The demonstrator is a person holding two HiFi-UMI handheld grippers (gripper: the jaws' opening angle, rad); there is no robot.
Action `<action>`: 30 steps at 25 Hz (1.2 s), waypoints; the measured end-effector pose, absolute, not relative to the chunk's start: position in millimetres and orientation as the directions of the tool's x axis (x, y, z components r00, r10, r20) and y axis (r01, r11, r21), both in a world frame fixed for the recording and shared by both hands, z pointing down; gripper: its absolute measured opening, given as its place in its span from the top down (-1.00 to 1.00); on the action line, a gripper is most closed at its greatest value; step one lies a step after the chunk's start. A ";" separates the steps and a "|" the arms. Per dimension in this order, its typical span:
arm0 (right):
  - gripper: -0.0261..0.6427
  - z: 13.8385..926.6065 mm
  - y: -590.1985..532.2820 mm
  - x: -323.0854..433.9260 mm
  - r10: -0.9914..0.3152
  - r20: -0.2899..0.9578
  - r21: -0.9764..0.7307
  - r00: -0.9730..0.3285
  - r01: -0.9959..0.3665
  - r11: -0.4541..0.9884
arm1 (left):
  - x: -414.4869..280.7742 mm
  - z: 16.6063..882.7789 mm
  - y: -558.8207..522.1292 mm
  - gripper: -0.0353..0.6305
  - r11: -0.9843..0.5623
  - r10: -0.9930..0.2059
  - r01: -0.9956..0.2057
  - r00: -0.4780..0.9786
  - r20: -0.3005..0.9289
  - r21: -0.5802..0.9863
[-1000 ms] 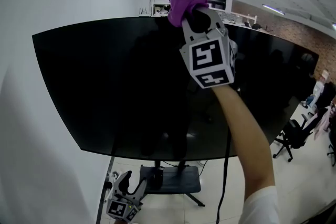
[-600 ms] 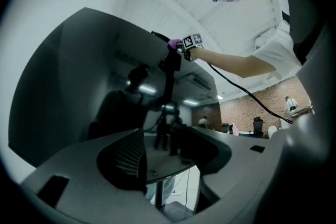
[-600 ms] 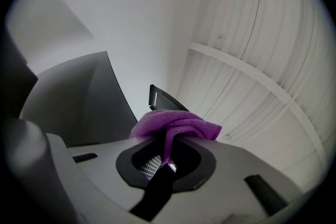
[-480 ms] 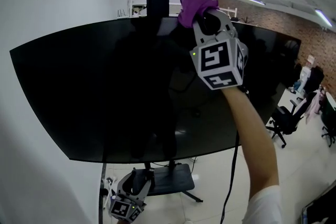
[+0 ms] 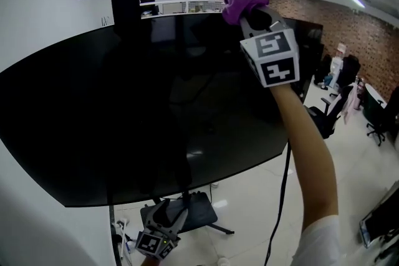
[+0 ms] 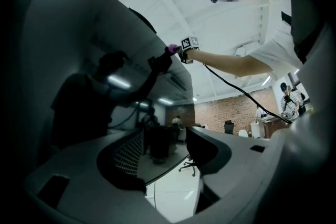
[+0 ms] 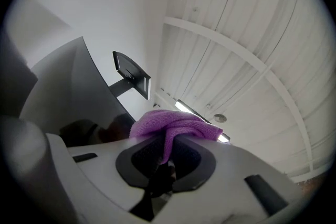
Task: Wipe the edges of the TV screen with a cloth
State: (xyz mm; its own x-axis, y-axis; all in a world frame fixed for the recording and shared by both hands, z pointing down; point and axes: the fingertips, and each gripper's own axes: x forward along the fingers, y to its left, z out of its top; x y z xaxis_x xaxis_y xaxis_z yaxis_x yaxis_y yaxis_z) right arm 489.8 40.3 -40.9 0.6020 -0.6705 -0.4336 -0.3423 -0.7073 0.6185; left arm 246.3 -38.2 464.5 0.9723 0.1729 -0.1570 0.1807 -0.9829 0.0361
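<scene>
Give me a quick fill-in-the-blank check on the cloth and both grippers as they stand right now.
1. The right gripper is shut on a ____ cloth.
2. The cloth sits at the ____ edge of the TV screen.
3. The left gripper hangs below the TV screen with its jaws ____ and nothing between them.

Missing words: purple; top; open.
</scene>
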 end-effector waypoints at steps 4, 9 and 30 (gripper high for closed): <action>0.78 -45.6 68.0 511.4 -0.637 -0.428 0.645 0.641 -0.277 -0.712 | 281.3 467.5 -7.8 0.20 -0.963 0.263 0.269 0.949 -0.175 0.007; 0.78 -46.8 111.0 551.6 -0.582 -0.432 0.647 0.689 -0.212 -0.732 | 325.4 438.7 63.3 0.20 -0.910 0.410 0.414 0.898 -0.159 -0.008; 0.78 -40.1 311.3 716.3 -0.489 -0.353 0.458 0.798 -0.308 -0.834 | 441.6 453.6 238.3 0.20 -0.755 0.632 0.649 0.757 -0.164 0.089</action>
